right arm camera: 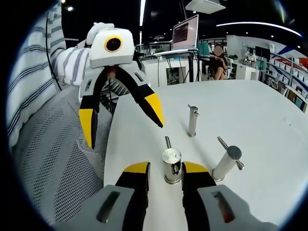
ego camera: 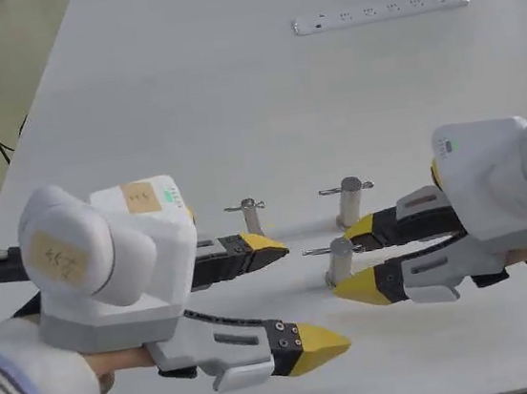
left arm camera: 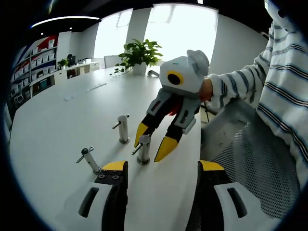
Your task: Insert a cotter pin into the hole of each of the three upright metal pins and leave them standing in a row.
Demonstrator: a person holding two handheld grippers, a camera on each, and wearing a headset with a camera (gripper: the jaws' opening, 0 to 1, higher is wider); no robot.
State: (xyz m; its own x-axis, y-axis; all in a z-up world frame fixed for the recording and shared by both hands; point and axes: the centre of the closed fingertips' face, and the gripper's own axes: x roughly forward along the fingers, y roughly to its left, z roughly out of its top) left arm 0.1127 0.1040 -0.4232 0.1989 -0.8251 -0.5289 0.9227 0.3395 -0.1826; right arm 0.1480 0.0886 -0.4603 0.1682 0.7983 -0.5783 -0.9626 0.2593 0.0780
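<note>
Metal pins (ego camera: 338, 265) (ego camera: 251, 220) (ego camera: 350, 204), three in all, stand upright on the white table (ego camera: 187, 120), each with a cotter pin (ego camera: 316, 251) through its top. Closest to the person, the left gripper (ego camera: 304, 295) has its jaws spread wide and holds nothing. Just beyond it, the nearest pin stands between the jaws of the right gripper (ego camera: 350, 259), which are narrow around it, with a sliver of table showing on one side. Farther back the other two pins stand side by side, apart from each other. A power strip (ego camera: 378, 12) lies at the far end.
</note>
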